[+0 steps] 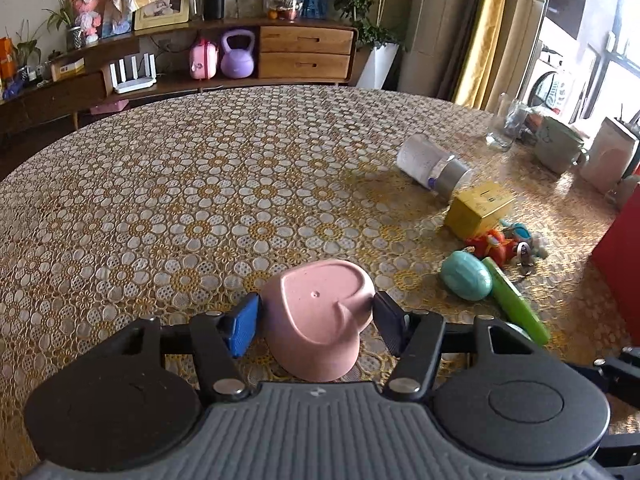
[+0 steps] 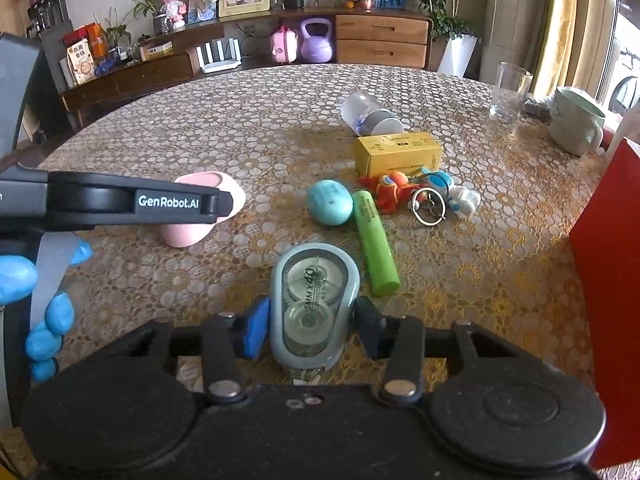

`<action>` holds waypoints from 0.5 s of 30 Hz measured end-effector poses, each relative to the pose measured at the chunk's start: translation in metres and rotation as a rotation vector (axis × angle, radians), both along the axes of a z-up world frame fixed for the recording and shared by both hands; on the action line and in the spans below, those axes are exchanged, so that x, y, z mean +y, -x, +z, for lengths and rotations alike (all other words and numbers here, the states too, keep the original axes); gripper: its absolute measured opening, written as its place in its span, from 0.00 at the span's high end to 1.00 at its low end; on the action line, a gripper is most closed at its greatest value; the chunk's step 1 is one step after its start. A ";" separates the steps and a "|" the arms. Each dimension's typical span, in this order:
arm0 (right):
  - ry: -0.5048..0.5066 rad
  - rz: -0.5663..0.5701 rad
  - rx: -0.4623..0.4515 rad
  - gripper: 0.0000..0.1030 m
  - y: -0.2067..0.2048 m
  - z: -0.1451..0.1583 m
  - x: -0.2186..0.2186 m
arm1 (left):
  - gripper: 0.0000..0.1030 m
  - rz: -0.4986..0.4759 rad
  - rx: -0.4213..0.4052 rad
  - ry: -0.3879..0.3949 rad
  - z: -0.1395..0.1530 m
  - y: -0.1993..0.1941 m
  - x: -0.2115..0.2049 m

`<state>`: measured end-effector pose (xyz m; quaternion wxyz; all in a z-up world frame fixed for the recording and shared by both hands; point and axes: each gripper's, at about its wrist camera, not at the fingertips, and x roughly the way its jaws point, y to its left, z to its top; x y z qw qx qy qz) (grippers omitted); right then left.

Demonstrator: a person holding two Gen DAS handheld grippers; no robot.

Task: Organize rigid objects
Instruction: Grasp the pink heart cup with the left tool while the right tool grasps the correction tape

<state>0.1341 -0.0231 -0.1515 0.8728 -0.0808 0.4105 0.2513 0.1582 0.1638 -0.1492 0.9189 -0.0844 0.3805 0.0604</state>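
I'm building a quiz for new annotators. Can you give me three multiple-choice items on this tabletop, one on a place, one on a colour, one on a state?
1. Where does the green marker lie relative to the teal egg-shaped case?
A. right of it
B. on top of it
C. far behind it

2. What colour is the box by the toys?
A. red
B. yellow
C. white

3. How does the pink heart-shaped bowl sit?
A. upright
B. upside down
C. stacked in a cup

Answers: 1 A, the marker lies alongside the case's right. 2 B, its faces are yellow. 3 B, its flat base faces up between the left claw's fingers.
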 end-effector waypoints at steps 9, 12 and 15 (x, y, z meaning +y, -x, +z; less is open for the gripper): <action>-0.062 0.007 -0.018 0.56 0.025 0.034 -0.021 | 0.41 -0.022 -0.008 0.023 0.031 0.023 -0.015; -0.079 0.002 -0.023 0.56 0.031 0.051 -0.032 | 0.41 -0.040 -0.006 0.027 0.046 0.032 -0.023; -0.091 0.001 -0.041 0.56 0.039 0.067 -0.044 | 0.41 -0.059 -0.005 0.020 0.061 0.040 -0.034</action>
